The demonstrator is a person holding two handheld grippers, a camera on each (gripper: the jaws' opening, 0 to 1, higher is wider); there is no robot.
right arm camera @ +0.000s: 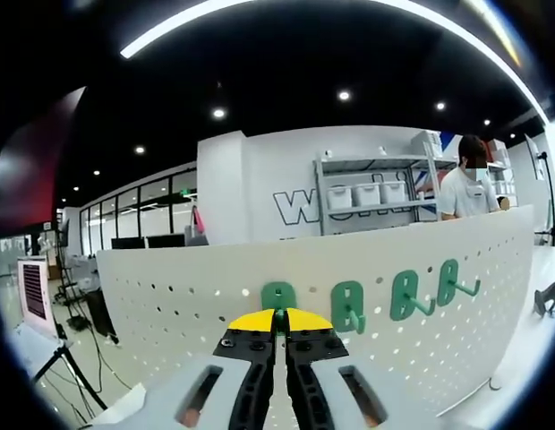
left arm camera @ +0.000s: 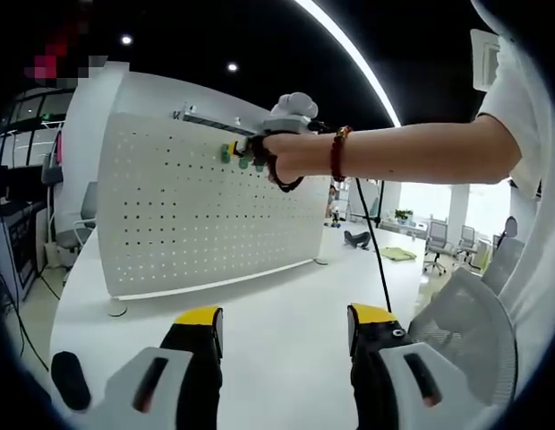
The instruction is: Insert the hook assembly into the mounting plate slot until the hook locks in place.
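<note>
Against pegboard [right arm camera: 170, 296], right tool [right arm camera: 280, 315] pinches green hook [right arm camera: 278, 297].

Bright ceiling strip light [left arm camera: 349, 54], fisheye-warped edges.

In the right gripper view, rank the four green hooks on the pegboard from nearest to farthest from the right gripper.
1. The leftmost green hook, right at the tips of the right gripper, whose jaws are closed on it.
2. The second hook, just to its right on the pegboard.
3. The third hook, further right.
4. The fourth hook, rightmost.
</note>
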